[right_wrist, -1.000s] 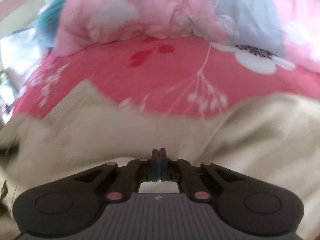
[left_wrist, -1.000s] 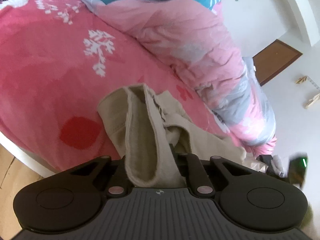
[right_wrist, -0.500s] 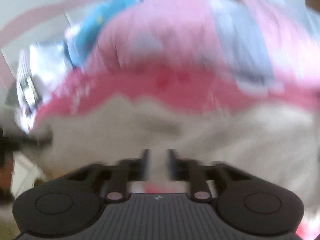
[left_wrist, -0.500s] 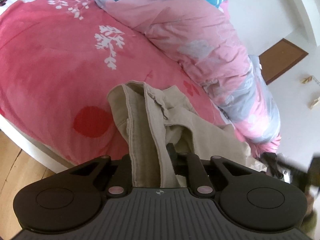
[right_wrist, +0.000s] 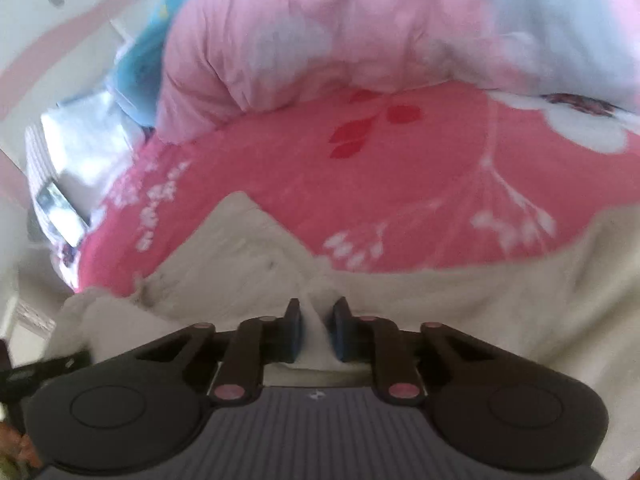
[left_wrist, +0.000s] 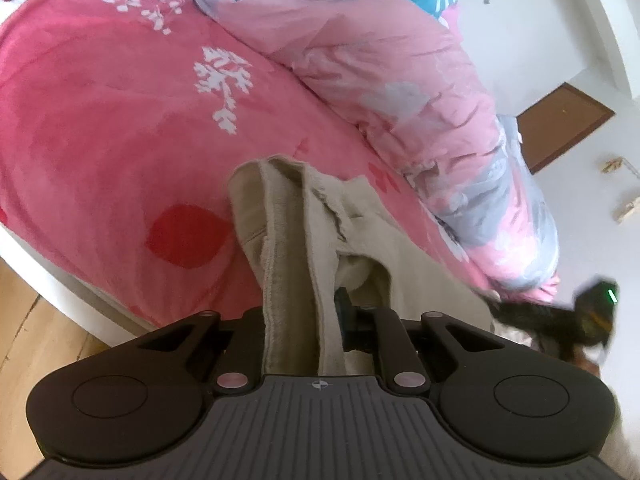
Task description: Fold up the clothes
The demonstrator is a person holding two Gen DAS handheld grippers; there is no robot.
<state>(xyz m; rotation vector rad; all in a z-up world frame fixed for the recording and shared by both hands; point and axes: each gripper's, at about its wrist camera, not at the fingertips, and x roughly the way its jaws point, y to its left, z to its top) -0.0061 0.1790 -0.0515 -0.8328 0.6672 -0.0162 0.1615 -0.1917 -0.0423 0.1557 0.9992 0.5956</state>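
My left tongs (left_wrist: 320,320) pinch a bunched edge of the beige trousers (left_wrist: 352,248), draped ahead on the pink bedspread (left_wrist: 120,120). Right tongs (right_wrist: 316,320) stand narrowly parted astride a ridge. Thick bunch could slip free.

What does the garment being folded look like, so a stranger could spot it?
On the pink floral bedspread, in front of the bunched pink quilt, lies a beige garment. It is the only plain, unpatterned fabric there, pinched in the left hand-held gripper.
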